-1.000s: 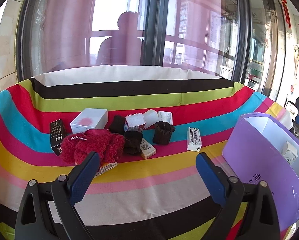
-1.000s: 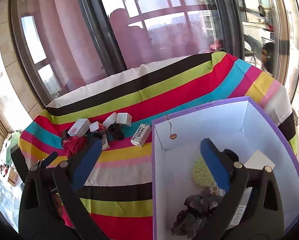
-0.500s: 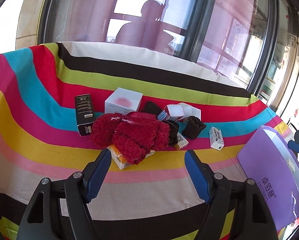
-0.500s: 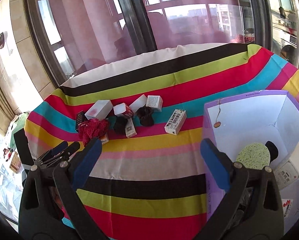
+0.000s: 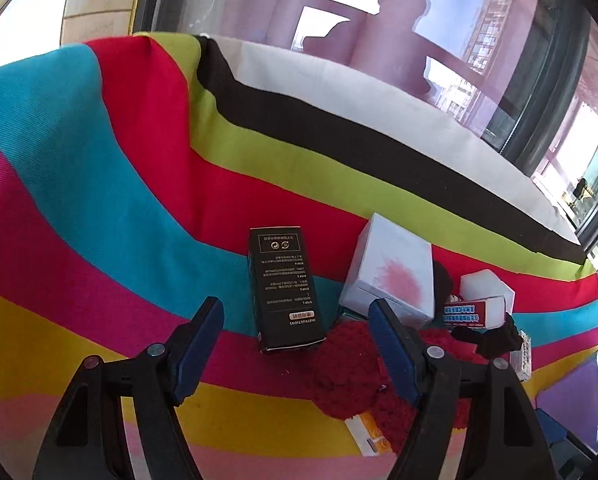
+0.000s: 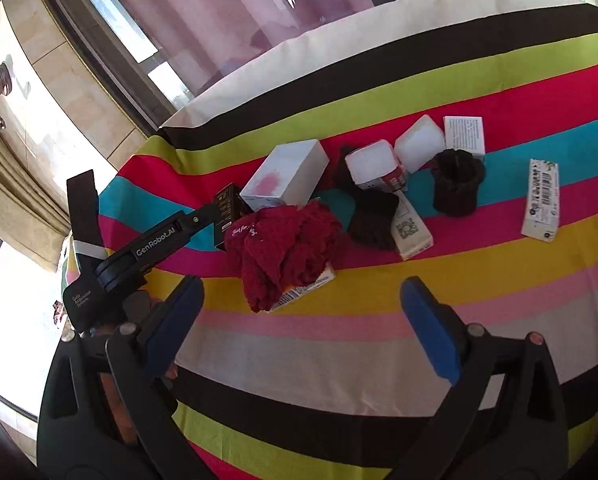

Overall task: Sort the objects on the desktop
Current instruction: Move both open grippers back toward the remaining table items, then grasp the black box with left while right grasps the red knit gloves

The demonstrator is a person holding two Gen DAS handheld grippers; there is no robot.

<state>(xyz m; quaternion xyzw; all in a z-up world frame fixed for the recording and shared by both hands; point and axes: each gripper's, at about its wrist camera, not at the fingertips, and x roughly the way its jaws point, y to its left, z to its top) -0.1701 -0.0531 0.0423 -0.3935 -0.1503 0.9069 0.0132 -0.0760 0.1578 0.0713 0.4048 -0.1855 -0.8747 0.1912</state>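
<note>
Desktop objects lay bunched on the striped tablecloth [image 5: 99, 160]. Through the left wrist camera we saw the left gripper [image 5: 295, 312] with its blue fingers apart; they had just been closing, and the black instruction box [image 5: 285, 288] lay flat beyond the gap, untouched by either pad. Just right of it stood a white box with a pink blotch [image 5: 391, 276], and a crimson knitted bundle [image 5: 351, 372] lay under the right-hand finger, partly covering an orange-edged carton [image 5: 369, 436].

Through the right wrist camera we saw the right gripper [image 6: 303, 304] with fingers wide apart and nothing between them, above bare cloth near the bundle [image 6: 287, 248]. Behind it sat the white box [image 6: 287, 178], a dark knitted cup [image 6: 457, 182] and a barcoded box [image 6: 541, 200], well off to the right. The left gripper's black body [image 6: 139, 252] reached in beside the black box [image 6: 227, 210].
</note>
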